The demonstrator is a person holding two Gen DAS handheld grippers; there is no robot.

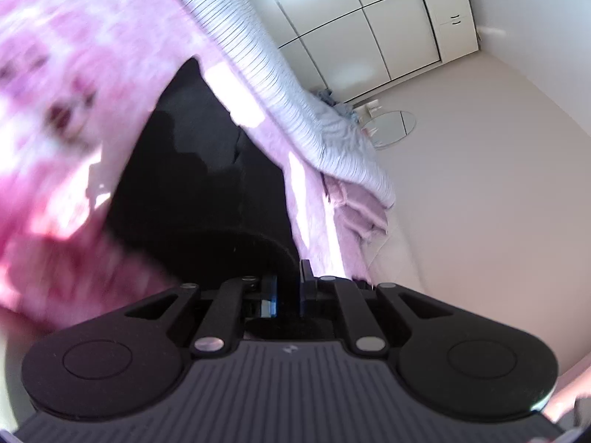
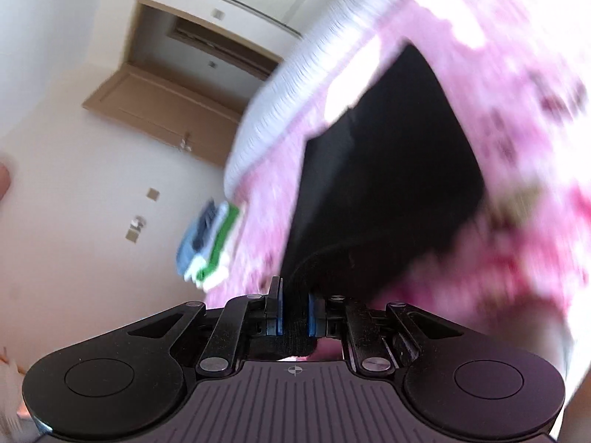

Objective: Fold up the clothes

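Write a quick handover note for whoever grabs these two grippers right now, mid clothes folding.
Left gripper: shut on the black garment's edge.
Right gripper: shut on the same black garment, cloth pinched between its blue pads.
The garment stretches from both grippers over the pink floral bedspread.
A stack of folded clothes sits at the bed's edge; a striped pillow lies further back.
Done: earlier pieces stacked.
Left: this garment is not visibly folded; fold and stack it.

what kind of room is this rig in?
Most likely a bedroom: a bed with a pink floral cover and striped bedding, white built-in wardrobe doors, and a wooden door. Folded clothes sit at the bed's edge.
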